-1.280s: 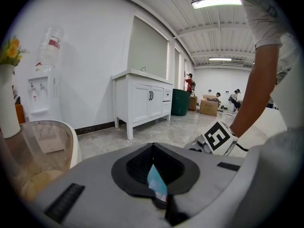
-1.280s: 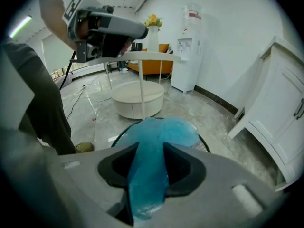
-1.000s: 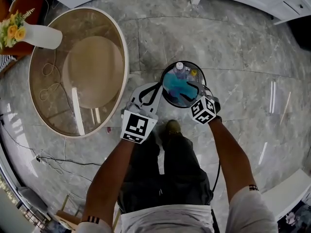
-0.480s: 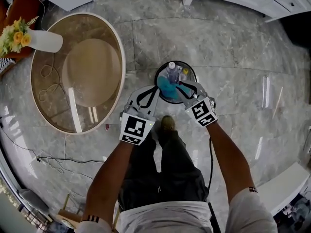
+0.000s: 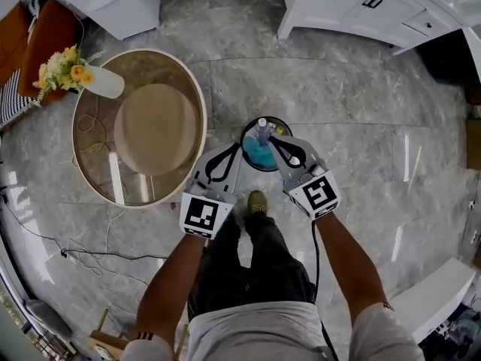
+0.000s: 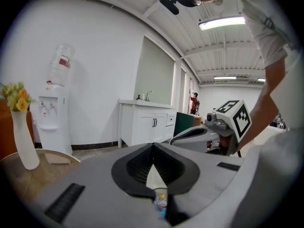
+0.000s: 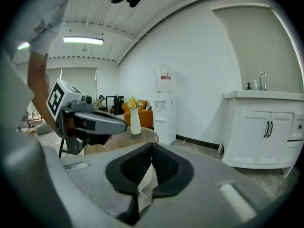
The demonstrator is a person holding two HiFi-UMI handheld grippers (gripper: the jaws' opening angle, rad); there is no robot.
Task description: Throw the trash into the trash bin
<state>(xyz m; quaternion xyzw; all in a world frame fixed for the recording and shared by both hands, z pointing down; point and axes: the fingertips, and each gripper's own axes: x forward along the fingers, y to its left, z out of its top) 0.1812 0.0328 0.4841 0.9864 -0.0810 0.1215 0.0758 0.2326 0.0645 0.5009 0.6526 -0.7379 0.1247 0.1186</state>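
The round black trash bin [image 5: 249, 130] with a blue liner stands on the marble floor just ahead of the person's shoe. A clear bottle [image 5: 262, 126] and a small yellow item [image 5: 279, 130] lie inside it. My left gripper [image 5: 240, 148] hangs over the bin's left rim and my right gripper [image 5: 272, 138] over its right side, both well above it. The left gripper [image 6: 153, 145] has its jaws together at the tips, and the bottle [image 6: 160, 204] shows far below through the gap. The right gripper [image 7: 152, 146] is shut, and only pale floor shows behind its jaws.
A round glass table [image 5: 89, 171] stands to the left, with a white vase of yellow flowers [image 5: 99, 83] on it. White cabinets [image 5: 353, 6] line the far wall. Cables [image 5: 75, 247] trail over the floor at lower left. A water dispenser [image 6: 53, 122] stands by the wall.
Both grippers have risen away from the bin, which now looks smaller. The right gripper, earlier down at the bin's rim with jaws apart, has lifted and shut.
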